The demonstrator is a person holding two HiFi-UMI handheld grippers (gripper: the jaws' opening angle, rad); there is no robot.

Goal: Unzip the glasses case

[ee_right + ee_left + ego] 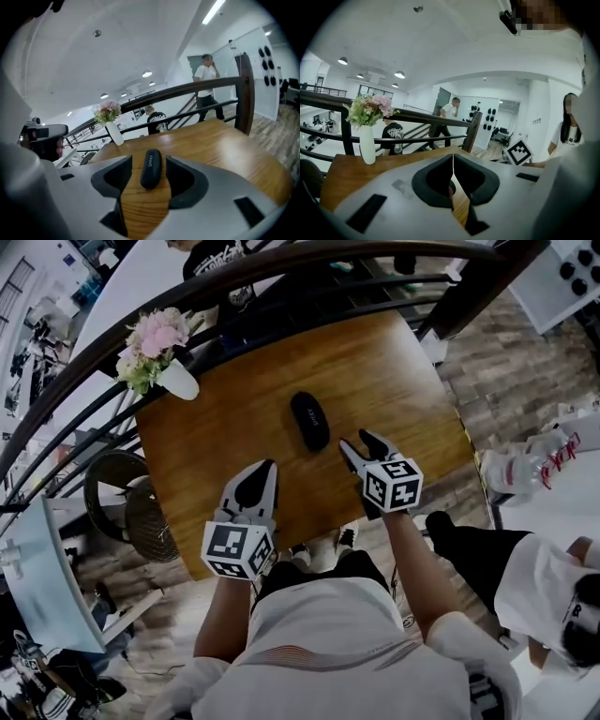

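A black zipped glasses case [309, 420] lies closed near the middle of the round wooden table [384, 371]. My right gripper [361, 443] hovers just right of and nearer than the case, jaws open with nothing between the pads. In the right gripper view the case [151, 168] shows through the gap of the right gripper [148, 159], lying a little beyond the tips. My left gripper [265, 467] is over the table's near edge, left of the case, shut and empty. In its own view the left gripper [453, 161] has its jaws meeting edge to edge.
A white vase of pink flowers [155, 352] stands at the table's far left edge, beside a dark railing [281, 277]. A round wicker chair [131, 502] sits below left of the table. A person in white [544, 587] sits at the right.
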